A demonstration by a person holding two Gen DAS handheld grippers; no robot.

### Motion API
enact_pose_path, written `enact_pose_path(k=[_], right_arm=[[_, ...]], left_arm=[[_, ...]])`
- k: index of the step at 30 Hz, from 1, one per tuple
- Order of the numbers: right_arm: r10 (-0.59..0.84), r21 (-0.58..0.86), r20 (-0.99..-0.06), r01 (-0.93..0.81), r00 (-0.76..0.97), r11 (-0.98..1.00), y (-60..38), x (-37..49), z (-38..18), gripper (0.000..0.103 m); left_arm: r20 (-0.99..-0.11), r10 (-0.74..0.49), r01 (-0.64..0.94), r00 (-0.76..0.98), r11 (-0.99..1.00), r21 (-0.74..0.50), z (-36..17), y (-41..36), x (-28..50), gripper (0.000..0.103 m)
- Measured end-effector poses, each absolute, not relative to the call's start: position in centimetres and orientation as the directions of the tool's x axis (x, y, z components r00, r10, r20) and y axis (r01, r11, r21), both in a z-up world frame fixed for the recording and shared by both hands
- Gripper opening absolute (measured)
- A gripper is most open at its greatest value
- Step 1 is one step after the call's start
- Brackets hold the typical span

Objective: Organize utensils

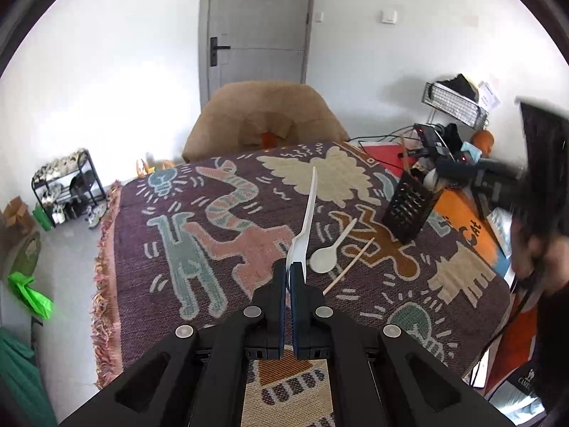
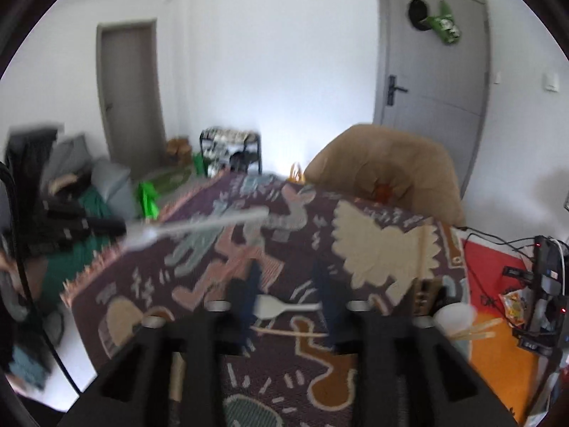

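My left gripper [image 1: 288, 267] is shut on the broad end of a white plastic utensil [image 1: 310, 195], whose thin handle points up and away over the patterned cloth [image 1: 220, 220]. Just right of its fingertips a white spoon [image 1: 323, 258] and a wooden stick [image 1: 350, 265] lie on the cloth. A black perforated holder [image 1: 409, 210] stands tilted-looking at the right with utensils in it. My right gripper [image 2: 286, 277] is open above the cloth; the spoon [image 2: 281, 307] and stick [image 2: 291, 332] show between its blurred fingers, untouched. The left gripper [image 2: 89, 227] with its white utensil [image 2: 199, 226] appears at the left.
A tan padded chair [image 1: 263, 121] stands behind the table. Black electronics and cables [image 1: 437, 138] crowd the far right beyond the holder [image 2: 426, 295], beside an orange mat [image 2: 498, 348]. The cloth's fringed edge [image 1: 103, 270] marks the table's left side. A shoe rack [image 1: 67, 185] stands by the wall.
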State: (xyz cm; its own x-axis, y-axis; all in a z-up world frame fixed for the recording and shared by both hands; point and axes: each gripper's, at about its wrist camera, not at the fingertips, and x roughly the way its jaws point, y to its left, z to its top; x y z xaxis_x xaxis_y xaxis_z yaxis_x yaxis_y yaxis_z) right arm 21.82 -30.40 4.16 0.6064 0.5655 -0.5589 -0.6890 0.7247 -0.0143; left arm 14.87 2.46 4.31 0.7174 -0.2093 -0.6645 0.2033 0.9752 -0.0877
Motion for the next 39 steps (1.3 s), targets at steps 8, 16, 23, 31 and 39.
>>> enact_pose_path(k=[8, 16, 23, 31, 39], right_arm=[[0.538, -0.053, -0.728, -0.818, 0.425, 0.573, -21.7, 22.1, -4.0, 0.045], [0.439, -0.137, -0.829, -0.887, 0.346, 0.440, -16.7, 21.1, -9.0, 0.045], [0.383, -0.147, -0.868, -0.900, 0.317, 0.411, -15.3, 22.5, -10.9, 0.044], [0.381, -0.154, -0.873, -0.914, 0.304, 0.376, -15.1, 22.1, -10.7, 0.008], [0.455, -0.164, -0.788, -0.854, 0.414, 0.493, -19.2, 22.5, -5.7, 0.005]], left_arm=[[-0.673, -0.178, 0.147, 0.717, 0.984, -0.104, 3.0, 5.8, 14.3, 0.002], [-0.683, -0.179, 0.093, 0.708, 0.983, -0.161, 0.8, 9.5, 14.2, 0.002], [-0.684, -0.185, 0.074, 0.706, 0.979, -0.189, -0.2, 11.2, 13.9, 0.002], [-0.681, -0.190, 0.076, 0.708, 0.978, -0.194, -0.2, 11.6, 13.7, 0.002], [-0.672, -0.193, 0.100, 0.715, 0.979, -0.176, 0.8, 10.5, 13.7, 0.002]])
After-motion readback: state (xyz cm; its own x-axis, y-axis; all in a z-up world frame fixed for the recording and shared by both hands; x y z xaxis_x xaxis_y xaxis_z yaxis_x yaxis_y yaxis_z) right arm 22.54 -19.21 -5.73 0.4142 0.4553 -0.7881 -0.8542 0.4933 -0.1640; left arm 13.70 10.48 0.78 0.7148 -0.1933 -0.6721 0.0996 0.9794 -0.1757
